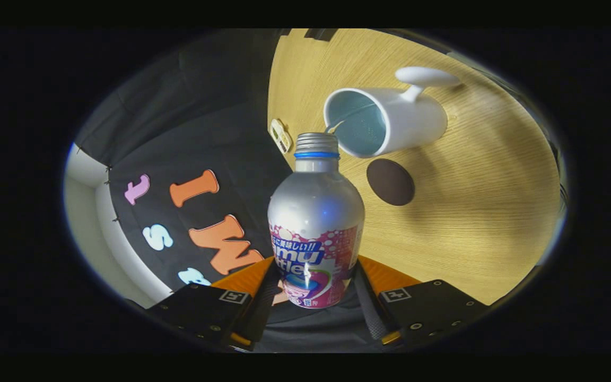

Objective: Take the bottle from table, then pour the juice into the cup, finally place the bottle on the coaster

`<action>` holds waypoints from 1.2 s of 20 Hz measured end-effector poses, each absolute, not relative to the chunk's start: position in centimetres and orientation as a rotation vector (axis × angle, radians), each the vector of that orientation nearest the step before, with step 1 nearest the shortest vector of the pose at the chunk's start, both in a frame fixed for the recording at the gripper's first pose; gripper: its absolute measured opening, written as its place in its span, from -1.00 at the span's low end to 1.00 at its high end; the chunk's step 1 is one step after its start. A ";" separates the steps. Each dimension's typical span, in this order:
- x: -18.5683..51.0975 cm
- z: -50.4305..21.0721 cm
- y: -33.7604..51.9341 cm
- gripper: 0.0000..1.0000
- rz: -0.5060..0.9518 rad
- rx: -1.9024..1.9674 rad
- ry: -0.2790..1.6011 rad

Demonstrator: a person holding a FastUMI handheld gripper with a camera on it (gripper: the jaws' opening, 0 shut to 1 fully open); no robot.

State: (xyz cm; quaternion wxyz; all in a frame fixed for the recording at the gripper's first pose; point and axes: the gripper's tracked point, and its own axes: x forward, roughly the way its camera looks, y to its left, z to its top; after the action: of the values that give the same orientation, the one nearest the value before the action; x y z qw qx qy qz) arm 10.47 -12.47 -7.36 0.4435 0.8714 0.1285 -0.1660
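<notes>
A silver bottle (315, 223) with a pink label and a blue neck ring is held between my fingers, both pressing on its lower body; the gripper (316, 289) is shut on it. The bottle is tipped sideways relative to the wooden table (475, 212), its uncapped mouth next to the rim of the white cup (390, 122). A thin stream runs from the mouth into the cup. The cup's handle points away from the bottle. A dark round coaster (390, 182) lies on the table just beside the cup, close to the bottle's shoulder.
A small white tag-like object (280, 135) lies at the table's edge near the bottle's mouth. The booth's black cloth wall hangs behind the bottle, with a pale wall (85, 212) past it.
</notes>
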 end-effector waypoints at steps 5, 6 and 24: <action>10.8 -7.2 -12.5 0.50 -0.416 2.179 0.317; 10.6 -7.2 -12.7 0.50 -0.419 2.182 0.318; 10.6 -6.5 -12.9 0.50 -0.425 2.248 0.305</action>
State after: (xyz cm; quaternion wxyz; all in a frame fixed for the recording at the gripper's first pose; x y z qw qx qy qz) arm 10.60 -12.95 -6.50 0.4050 0.8906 0.1207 -0.1682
